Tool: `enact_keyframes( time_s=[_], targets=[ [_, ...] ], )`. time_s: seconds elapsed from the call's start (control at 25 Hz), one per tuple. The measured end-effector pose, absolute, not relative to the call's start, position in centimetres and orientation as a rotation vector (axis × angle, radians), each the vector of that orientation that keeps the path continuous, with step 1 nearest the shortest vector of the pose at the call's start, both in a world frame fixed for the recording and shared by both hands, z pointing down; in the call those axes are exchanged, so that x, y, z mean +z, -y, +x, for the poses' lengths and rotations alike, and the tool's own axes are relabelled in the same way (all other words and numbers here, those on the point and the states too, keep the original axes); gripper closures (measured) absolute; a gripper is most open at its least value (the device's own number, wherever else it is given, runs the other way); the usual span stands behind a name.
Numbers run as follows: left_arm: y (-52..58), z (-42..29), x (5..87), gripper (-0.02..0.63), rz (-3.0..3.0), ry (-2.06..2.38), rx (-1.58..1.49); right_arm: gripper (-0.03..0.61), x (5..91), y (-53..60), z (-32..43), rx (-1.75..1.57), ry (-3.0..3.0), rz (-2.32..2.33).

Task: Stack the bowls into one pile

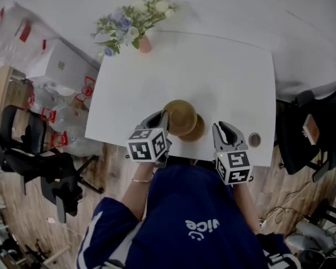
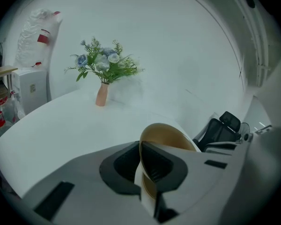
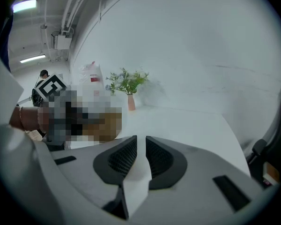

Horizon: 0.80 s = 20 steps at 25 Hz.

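Note:
Two golden-brown bowls are near the front edge of the white table point(image 1: 213, 72). My left gripper point(image 1: 163, 121) is shut on the rim of one bowl point(image 1: 179, 116). It holds this bowl tilted, partly over the second bowl point(image 1: 197, 130), which rests on the table. In the left gripper view the held bowl's point(image 2: 171, 136) rim is pinched between the pads of the left gripper point(image 2: 141, 165). My right gripper point(image 1: 227, 132) is to the right of the bowls. Its jaws point(image 3: 141, 156) stand a narrow gap apart with nothing between them.
A pink vase of flowers point(image 1: 135, 24) stands at the table's far left corner. A small round object point(image 1: 255, 139) lies near the front right corner. Black office chairs stand on the floor to the left point(image 1: 39, 156) and right point(image 1: 308, 133) of the table.

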<state>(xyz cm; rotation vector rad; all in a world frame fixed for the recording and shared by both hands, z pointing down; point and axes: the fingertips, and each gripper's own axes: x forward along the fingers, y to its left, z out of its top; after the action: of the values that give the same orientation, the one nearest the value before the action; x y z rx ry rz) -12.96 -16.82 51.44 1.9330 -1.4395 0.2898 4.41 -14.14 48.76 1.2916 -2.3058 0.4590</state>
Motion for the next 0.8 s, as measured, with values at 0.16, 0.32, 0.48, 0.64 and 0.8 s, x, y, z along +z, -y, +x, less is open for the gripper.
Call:
enact_keyframes(
  time_s=[0.16,0.32,0.48,0.64,0.8],
  targets=[
    [15.7,-11.5,52.2,0.584,1.939,1.411,0.301,0.526,48.8,13.6,5.1,0.451,2.298,1.288],
    [14.7,-10.5,52.8,0.584,1.932,1.405,0.317,0.537,48.6,13.0,6.0,0.427,2.301,1.294],
    [14.4,-10.0,53.2,0.584,1.926,1.412,0.327,0.552,49.0,12.1,6.4,0.429,2.293,1.257],
    [14.0,-9.3,54.0,0.584,1.914,1.402,0.360,0.554,49.3,11.4,6.7,0.445,2.299,1.244],
    [13.6,-8.5,55.2,0.584,1.903,1.392,0.407,0.554,49.5,10.9,7.0,0.446,2.299,1.223]
  ],
)
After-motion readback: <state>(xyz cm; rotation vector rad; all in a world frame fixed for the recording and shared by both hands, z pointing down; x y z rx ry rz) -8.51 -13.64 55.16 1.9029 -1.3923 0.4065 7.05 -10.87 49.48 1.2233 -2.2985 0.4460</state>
